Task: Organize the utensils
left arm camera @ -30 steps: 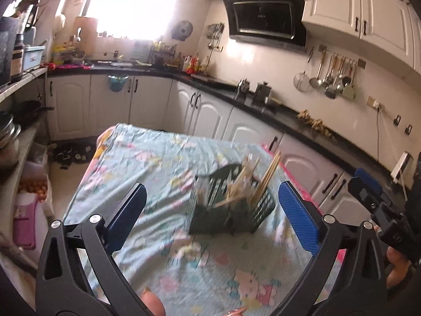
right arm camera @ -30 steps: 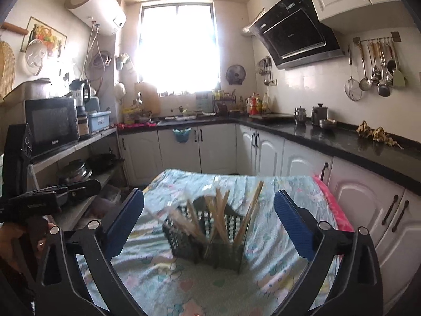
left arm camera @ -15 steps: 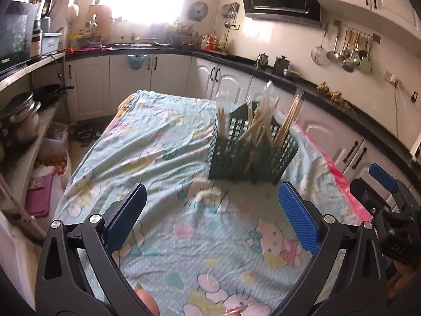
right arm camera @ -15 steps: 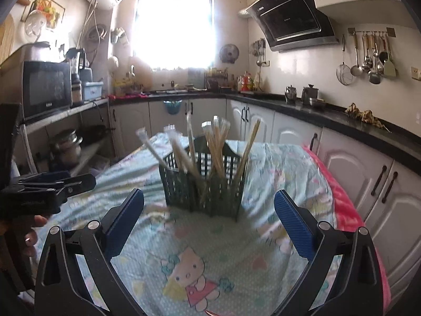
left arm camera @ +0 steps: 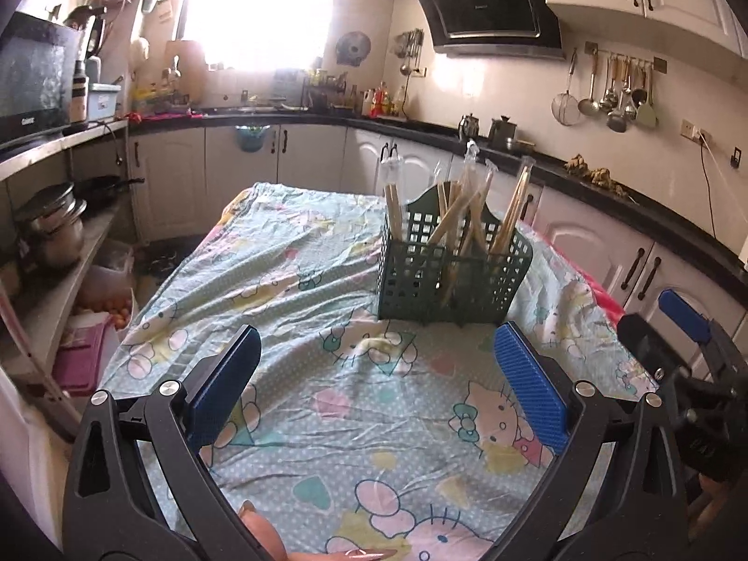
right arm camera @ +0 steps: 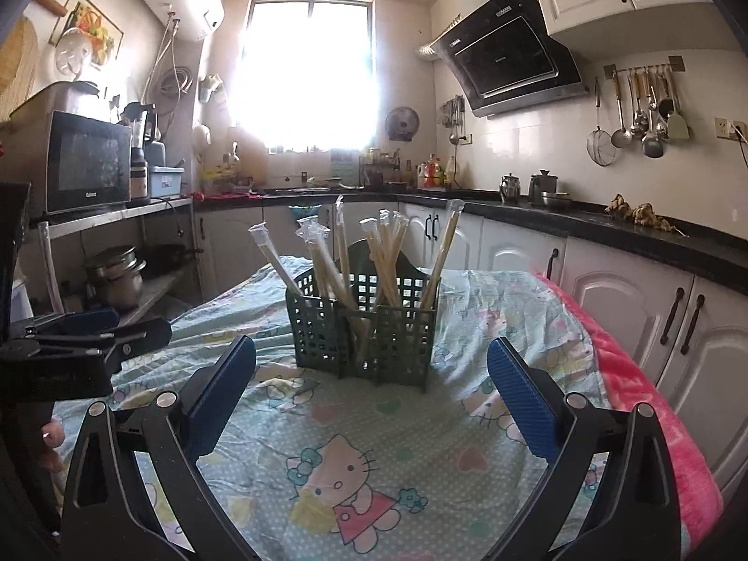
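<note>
Only readable writing around: a brand name on the microwave (right arm camera: 89,159) front, looks like "Galanz" but too small to be sure; range hood (right arm camera: 509,65) logo unreadable. Left gripper (left arm camera: 374,374) spread wide, blue pads (left arm camera: 530,388) holding nothing, hovering over the Hello Kitty tablecloth (left arm camera: 327,420). Right gripper (right arm camera: 371,381) same deal, wide open and empty. Green utensil basket (right arm camera: 364,327) standing upright toward the table's far end, nearer its right edge, stuffed with wrapped chopsticks (right arm camera: 388,252) leaning every which way. Both grippers well short of the basket.
</note>
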Tool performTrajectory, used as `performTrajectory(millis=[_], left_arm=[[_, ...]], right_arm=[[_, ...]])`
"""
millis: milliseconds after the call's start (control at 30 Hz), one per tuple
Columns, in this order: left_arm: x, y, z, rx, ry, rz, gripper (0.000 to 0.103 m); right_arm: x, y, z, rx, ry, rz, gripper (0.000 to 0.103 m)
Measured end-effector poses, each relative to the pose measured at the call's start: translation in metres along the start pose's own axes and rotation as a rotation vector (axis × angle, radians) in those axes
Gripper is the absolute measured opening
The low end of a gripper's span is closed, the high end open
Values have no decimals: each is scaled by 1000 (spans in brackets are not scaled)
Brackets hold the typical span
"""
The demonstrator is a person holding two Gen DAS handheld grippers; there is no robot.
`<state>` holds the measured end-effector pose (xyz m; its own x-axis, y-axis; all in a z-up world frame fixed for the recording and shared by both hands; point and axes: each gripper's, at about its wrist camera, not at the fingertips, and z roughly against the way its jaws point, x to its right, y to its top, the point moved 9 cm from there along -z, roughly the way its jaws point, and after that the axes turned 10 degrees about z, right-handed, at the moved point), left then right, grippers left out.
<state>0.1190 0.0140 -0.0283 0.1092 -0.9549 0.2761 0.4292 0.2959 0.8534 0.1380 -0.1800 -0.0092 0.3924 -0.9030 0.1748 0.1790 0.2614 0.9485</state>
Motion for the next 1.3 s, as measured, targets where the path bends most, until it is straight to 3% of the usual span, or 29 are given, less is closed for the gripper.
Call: performTrajectory(millis=[1300], left_arm=[[-3,4,4,32,-12,42,92]], right_arm=[[0,-7,-2,-19,2,-12,97]])
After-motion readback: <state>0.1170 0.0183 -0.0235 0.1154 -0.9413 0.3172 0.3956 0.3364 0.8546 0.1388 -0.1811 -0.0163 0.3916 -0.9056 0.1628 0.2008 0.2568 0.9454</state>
